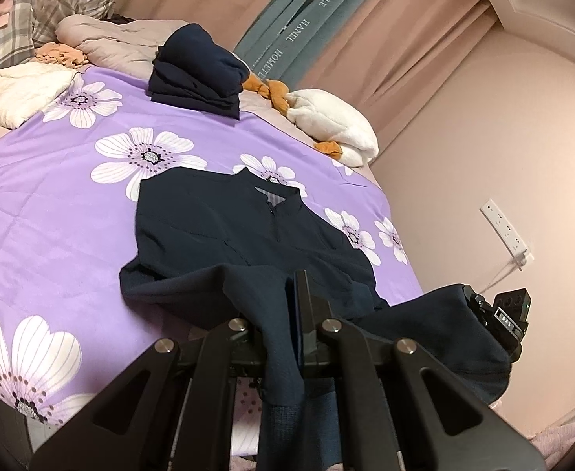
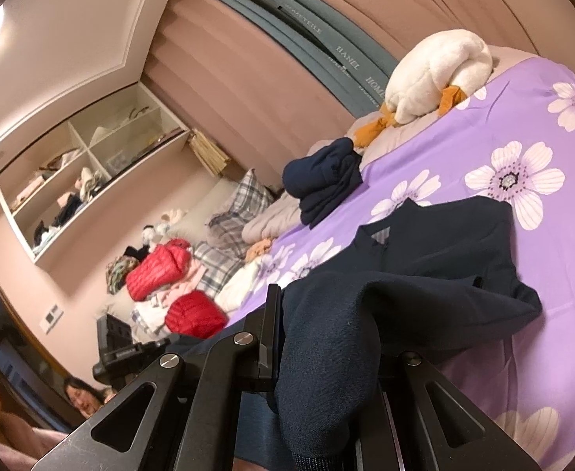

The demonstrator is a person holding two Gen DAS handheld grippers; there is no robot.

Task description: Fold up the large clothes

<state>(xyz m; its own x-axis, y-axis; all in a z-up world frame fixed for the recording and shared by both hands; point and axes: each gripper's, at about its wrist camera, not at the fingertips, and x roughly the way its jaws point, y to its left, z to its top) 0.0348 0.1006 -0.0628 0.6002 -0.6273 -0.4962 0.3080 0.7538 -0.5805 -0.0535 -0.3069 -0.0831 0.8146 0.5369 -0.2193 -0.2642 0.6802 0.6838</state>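
Both grippers pinch the navy top's near hem

Cloth hides the left gripper [image 1: 301, 306] and right gripper [image 2: 283, 337] tips on the navy top [image 1: 248, 243]; far curtain [image 1: 287, 39] reads "HANEL HOMETELE".

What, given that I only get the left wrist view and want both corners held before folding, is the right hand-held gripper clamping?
Observer: The right hand-held gripper is shut on the navy zip-neck top; its fabric drapes over the fingers.
Operator: What lies past my left edge?
Observer: Red puffer garments sit in a clothes pile beside the plaid pillows.
Operator: Anyone nearby?
Observer: Yes, a person shows low in the right wrist view's lower-left corner.
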